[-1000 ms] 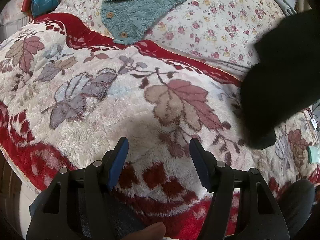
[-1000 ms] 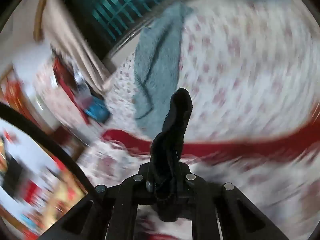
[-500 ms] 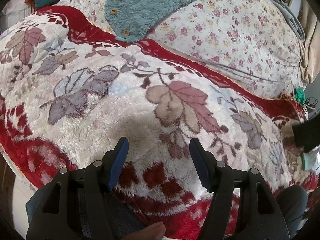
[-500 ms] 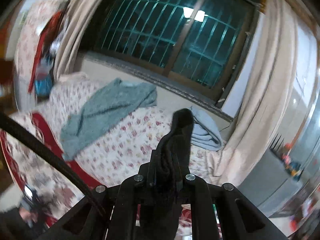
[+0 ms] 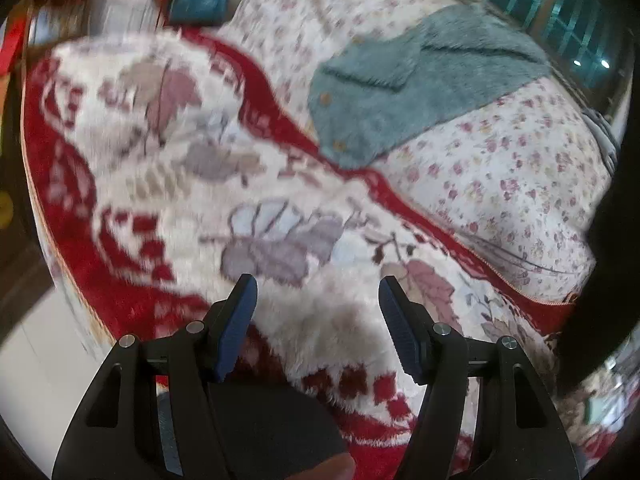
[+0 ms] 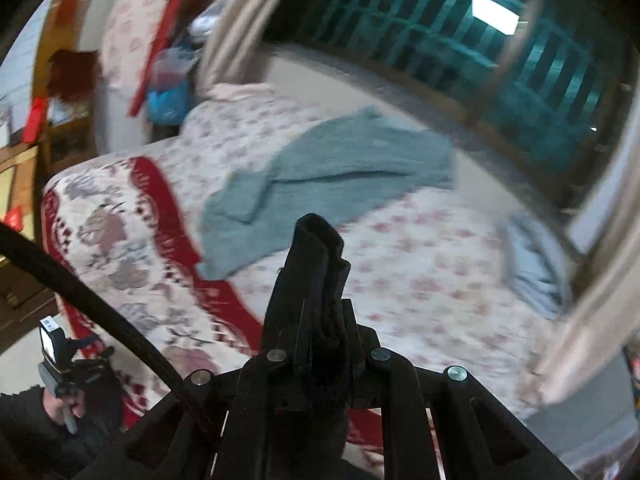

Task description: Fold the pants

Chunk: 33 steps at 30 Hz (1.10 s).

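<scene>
Since the earlier frames, the left wrist view has been swung toward the head of the bed: more of the flowered sheet and the window is shown, and the black mass that filled the right of that view a second ago is now reduced to a dark strip at the right edge. In the right wrist view the black fabric has been kept clamped throughout.

The left gripper (image 5: 318, 300) is held wide, with nothing between its blue pads (image 5: 236, 328); only the fleece blanket (image 5: 132, 184) lies beyond them. The right gripper (image 6: 318, 320) is closed narrowly on the pants (image 6: 316, 264), a bunched black fold of which stands up between the fingers. The rest of the garment cannot be seen in that view; the dark strip in the left view is probably its hanging length, though this cannot be confirmed.

Further out, a teal fleece jacket (image 6: 340, 176) is spread on the flowered sheet (image 6: 420, 264), well apart from both grippers.

The pants are judged to be soft, limp and fairly light; they can be expected to sag and bunch under a single grip. A second hold by the free gripper at a hem or waistband corner is advised, so that the cloth is drawn taut before it is laid flat.
</scene>
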Tool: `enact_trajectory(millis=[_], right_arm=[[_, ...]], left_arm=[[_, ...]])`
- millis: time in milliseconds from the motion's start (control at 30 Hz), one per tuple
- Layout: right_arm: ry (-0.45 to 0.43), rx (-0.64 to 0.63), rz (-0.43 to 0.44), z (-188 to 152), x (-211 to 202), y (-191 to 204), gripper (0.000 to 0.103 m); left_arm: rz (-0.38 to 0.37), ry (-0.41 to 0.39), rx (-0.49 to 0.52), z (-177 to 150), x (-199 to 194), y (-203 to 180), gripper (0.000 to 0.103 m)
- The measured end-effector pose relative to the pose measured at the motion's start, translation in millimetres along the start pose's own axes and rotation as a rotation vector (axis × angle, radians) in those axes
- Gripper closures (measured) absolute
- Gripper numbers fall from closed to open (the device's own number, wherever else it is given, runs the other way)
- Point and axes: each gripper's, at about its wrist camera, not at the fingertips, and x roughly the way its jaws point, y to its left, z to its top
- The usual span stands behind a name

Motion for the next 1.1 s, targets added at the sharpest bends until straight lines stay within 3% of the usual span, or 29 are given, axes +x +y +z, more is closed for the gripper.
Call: enact_trajectory(millis=[133,233,500,667,733,800,867,1000,1100], right_arm=[[0.094,-0.051,0.114,10.7,91.3,66.4,0.093],[0.159,-0.025,0.176,17.0,140.6,93.1,0.093],[0.131,0.097,0.223,41.5,174.7,120.9,0.093],[0.120,0.071,0.278,48.2,193.1,175.6,0.093],[0.169,0.072,0.342,37.3,219.9,207.5,0.090],[0.273,0.048,0.415,24.0,248.8,243.0,0.073],[0.329,0.047,0.518,11.6,259.9,266.9,0.073],[0.240,0.106,0.551,14.5,237.8,242.1,0.066],[0.187,0.190,0.483,-2.9,219.3,184.1,0.062]], left_arm=[[-0.018,0.044,-0.041,-0.3,8.6,8.6,0.040],[-0.039,0.056,-0.055,-2.2,8.5,12.0,0.040],[-0.082,0.082,-0.106,-2.5,10.6,23.1,0.040],[-0.075,0.052,-0.145,-1.6,5.5,32.2,0.040],[-0.066,0.035,-0.179,-1.0,3.1,38.4,0.040],[-0.033,-0.007,-0.226,-0.8,-4.1,47.4,0.040],[0.000,-0.054,-0.268,-1.4,-12.6,56.1,0.039],[0.053,-0.090,-0.326,-1.5,-18.0,66.1,0.033],[0.048,-0.060,-0.324,-0.6,-12.1,65.6,0.033]])
